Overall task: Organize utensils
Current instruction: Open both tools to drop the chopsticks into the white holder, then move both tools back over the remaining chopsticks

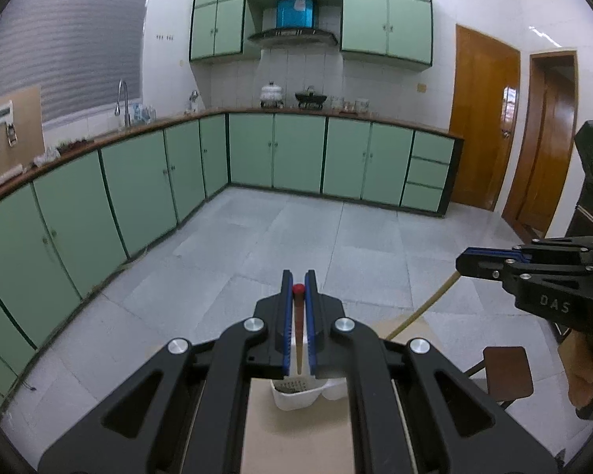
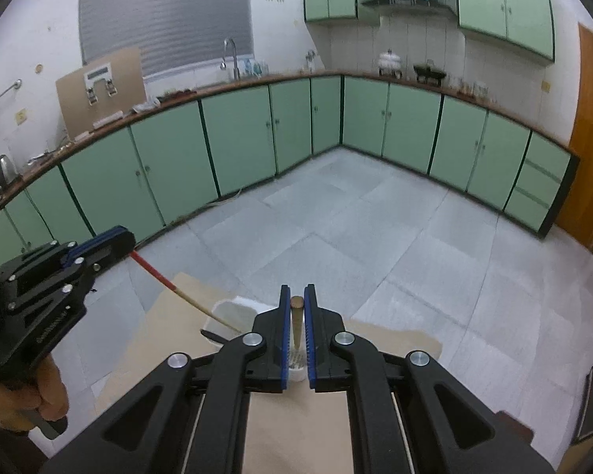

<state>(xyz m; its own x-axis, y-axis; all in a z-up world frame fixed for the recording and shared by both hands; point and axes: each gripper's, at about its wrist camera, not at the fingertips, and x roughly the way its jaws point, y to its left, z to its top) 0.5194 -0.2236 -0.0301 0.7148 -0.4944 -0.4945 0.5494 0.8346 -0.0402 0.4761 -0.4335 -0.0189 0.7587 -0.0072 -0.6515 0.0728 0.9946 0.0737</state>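
My left gripper (image 1: 299, 282) is shut on a red-tipped wooden chopstick (image 1: 298, 316) that runs down into a white utensil holder (image 1: 296, 399) on the table. The same chopstick (image 2: 186, 296) slants from the left gripper (image 2: 114, 239) to the holder (image 2: 233, 312) in the right wrist view. My right gripper (image 2: 297, 296) is shut on a plain wooden chopstick (image 2: 296, 324) whose lower end reaches into the holder. In the left wrist view the right gripper (image 1: 466, 262) holds that chopstick (image 1: 419, 312) slanting down.
The light wooden table (image 2: 296, 426) carries the holder near its far edge (image 2: 395, 335). A brown stool (image 1: 508, 371) stands at the right. Green kitchen cabinets (image 1: 296, 154) line the walls beyond a grey tiled floor (image 2: 375, 237).
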